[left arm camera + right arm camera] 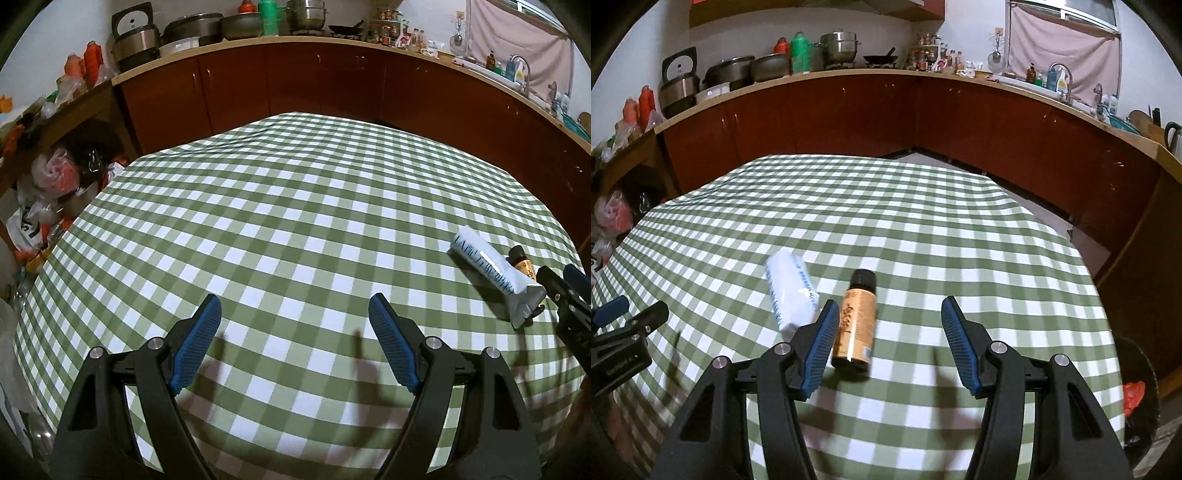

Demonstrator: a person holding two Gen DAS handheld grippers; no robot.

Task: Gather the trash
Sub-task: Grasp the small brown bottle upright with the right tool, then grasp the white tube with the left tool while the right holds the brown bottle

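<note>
A small golden bottle with a black cap (855, 321) lies on the green checked tablecloth (923, 240), between the fingers of my open right gripper (888, 317) and close to its left finger. A white squeezed tube with blue print (792, 293) lies just left of it. In the left wrist view the tube (495, 273) and the bottle (522, 263) lie at the far right, next to the right gripper (561, 280). My left gripper (295, 314) is open and empty over the cloth (295, 203).
A dark bin with something red inside (1137, 391) stands off the table's right edge. Plastic bags and clutter (55, 192) pile up left of the table. Red kitchen cabinets (886, 114) with pots run behind.
</note>
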